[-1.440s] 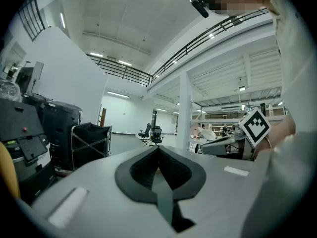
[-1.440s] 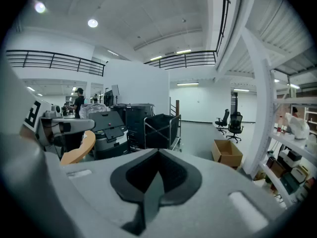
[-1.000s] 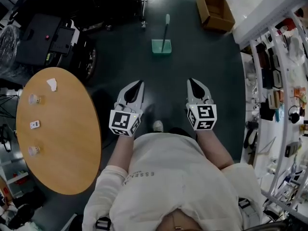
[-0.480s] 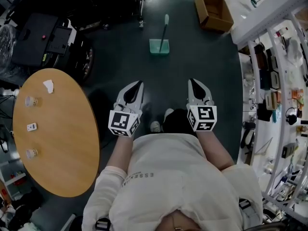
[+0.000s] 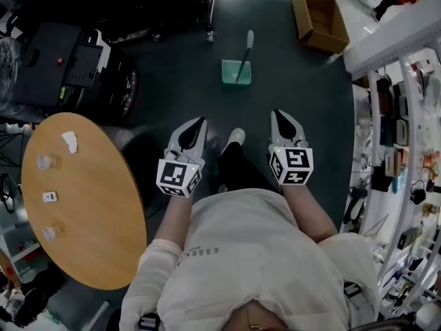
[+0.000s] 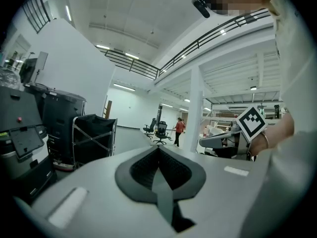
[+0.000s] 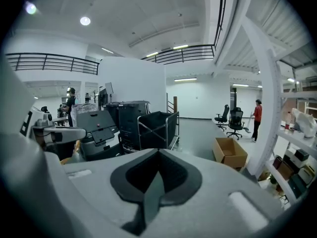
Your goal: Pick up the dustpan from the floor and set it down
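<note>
A teal dustpan [image 5: 236, 72] stands on the dark floor ahead in the head view, its pale handle [image 5: 246, 43] rising away from me. Both grippers are held out in front of the person's body, well short of the dustpan. My left gripper [image 5: 200, 121] is shut, its grey jaws meeting in a point with nothing between them [image 6: 158, 148]. My right gripper [image 5: 277, 114] is shut and empty too [image 7: 158, 152]. Neither gripper view shows the dustpan.
A round wooden table [image 5: 89, 212] with a few small items lies to the left. Black carts and equipment [image 5: 69, 57] stand at the far left. An open cardboard box [image 5: 321, 19] sits at the far right, with shelving [image 5: 403, 150] along the right. The person's shoe [image 5: 235, 138] steps forward between the grippers.
The person has walked forward with a foot stepping out between the grippers. The dustpan now sits a little lower and closer in the head view. Both grippers stayed shut.
</note>
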{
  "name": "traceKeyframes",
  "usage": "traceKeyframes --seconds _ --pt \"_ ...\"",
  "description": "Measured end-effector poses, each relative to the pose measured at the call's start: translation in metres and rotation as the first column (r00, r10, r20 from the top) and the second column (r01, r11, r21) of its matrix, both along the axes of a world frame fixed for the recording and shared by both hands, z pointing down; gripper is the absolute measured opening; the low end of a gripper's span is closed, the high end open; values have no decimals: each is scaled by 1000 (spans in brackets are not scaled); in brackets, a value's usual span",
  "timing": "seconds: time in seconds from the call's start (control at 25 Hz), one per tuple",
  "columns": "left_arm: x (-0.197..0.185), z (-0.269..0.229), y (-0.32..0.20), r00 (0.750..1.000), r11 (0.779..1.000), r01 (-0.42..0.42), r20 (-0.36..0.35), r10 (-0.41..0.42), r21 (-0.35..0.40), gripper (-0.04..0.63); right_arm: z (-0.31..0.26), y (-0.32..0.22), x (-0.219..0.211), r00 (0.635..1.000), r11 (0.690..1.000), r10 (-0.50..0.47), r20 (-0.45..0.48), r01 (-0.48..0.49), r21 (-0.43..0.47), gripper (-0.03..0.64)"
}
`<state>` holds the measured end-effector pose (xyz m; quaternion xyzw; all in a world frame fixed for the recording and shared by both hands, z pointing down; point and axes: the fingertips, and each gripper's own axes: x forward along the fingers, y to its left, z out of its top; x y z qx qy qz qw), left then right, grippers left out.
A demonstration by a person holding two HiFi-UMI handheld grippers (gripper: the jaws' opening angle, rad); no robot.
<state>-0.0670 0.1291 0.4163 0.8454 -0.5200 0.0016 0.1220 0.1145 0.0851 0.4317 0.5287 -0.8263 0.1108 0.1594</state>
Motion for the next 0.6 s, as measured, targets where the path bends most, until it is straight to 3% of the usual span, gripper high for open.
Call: traceKeyframes --seconds 0.44,0.6 --pt "-14 -10 -197 999 999 32 15 -31 -14 17 15 -189 -19 998 994 -66 6 66 -85 -8" --pt "-6 2 -239 1000 999 18 21 -17 -45 17 45 -233 -23 997 979 -67 34 73 -190 -8"
